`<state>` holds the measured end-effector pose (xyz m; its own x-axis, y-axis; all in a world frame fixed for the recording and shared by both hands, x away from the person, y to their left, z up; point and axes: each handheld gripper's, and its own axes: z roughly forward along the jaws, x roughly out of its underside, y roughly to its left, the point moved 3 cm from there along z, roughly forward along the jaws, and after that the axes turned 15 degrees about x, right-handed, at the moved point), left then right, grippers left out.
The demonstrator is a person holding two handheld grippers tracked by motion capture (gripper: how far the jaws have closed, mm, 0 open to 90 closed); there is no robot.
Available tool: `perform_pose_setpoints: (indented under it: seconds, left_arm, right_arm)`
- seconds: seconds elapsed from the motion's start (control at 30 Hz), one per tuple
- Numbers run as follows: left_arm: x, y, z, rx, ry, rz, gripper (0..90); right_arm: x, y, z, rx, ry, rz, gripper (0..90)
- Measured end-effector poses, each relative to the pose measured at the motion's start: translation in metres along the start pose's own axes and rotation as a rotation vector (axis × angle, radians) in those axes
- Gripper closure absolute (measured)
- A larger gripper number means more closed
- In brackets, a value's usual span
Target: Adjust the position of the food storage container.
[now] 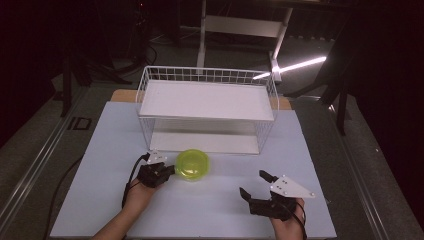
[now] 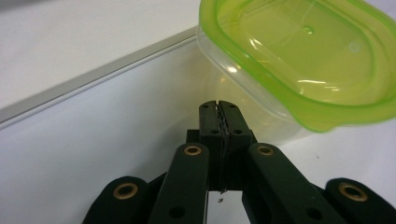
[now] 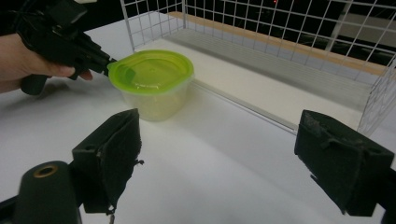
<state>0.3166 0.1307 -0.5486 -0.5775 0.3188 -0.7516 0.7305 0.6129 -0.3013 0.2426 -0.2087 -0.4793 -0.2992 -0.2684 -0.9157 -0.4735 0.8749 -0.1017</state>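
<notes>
A clear plastic container with a lime green lid [image 1: 192,164] [image 2: 299,60] [image 3: 152,77] stands upright on the white table just in front of the wire rack. My left gripper [image 1: 167,170] [image 2: 218,106] [image 3: 100,58] is shut with nothing between its jaws. Its tips sit right against the container's left side, just under the lid's rim; whether they touch it I cannot tell. My right gripper [image 1: 252,184] [image 3: 215,135] hovers open over the table at the near right, well apart from the container, with empty space between its pads.
A white wire rack [image 1: 207,100] [image 3: 280,28] with two flat shelves stands at the back middle of the table; its lower shelf edge [image 2: 93,77] runs right behind the container. The white table surface [image 1: 210,210] spreads between the two grippers. Dark floor and furniture legs surround the table.
</notes>
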Motion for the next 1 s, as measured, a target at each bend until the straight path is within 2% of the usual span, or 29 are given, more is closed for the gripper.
perform_pose_setpoints:
  seconds: [0.23,0.3,0.37,0.47,0.63,0.83,1.0]
  left_arm:
    - [0.002,-0.005,0.003,-0.021,0.008,0.016,90.0]
    - [0.0,-0.006,0.005,-0.011,0.005,0.01,90.0]
    - [-0.002,-0.006,0.008,-0.003,-0.02,-0.006,90.0]
    - [-0.002,-0.006,0.01,-0.01,-0.019,-0.004,90.0]
    - [-0.002,-0.004,0.017,-0.011,0.005,-0.01,90.0]
    - [-0.007,-0.009,0.025,-0.018,0.038,-0.006,90.0]
    - [-0.014,-0.015,0.036,-0.006,0.043,0.0,90.0]
  right_arm:
    - [0.001,0.002,0.001,-0.02,0.001,-0.005,14.5]
    - [0.002,0.002,0.002,-0.022,0.006,-0.007,14.5]
    - [0.003,0.003,0.003,-0.024,0.011,-0.005,14.5]
    - [0.002,0.004,0.002,-0.029,0.007,-0.01,14.5]
    - [0.003,0.004,0.002,-0.032,0.01,-0.011,14.6]
    - [0.004,0.001,0.003,-0.035,0.012,0.001,14.6]
    - [0.003,0.002,0.002,-0.035,0.01,0.002,14.6]
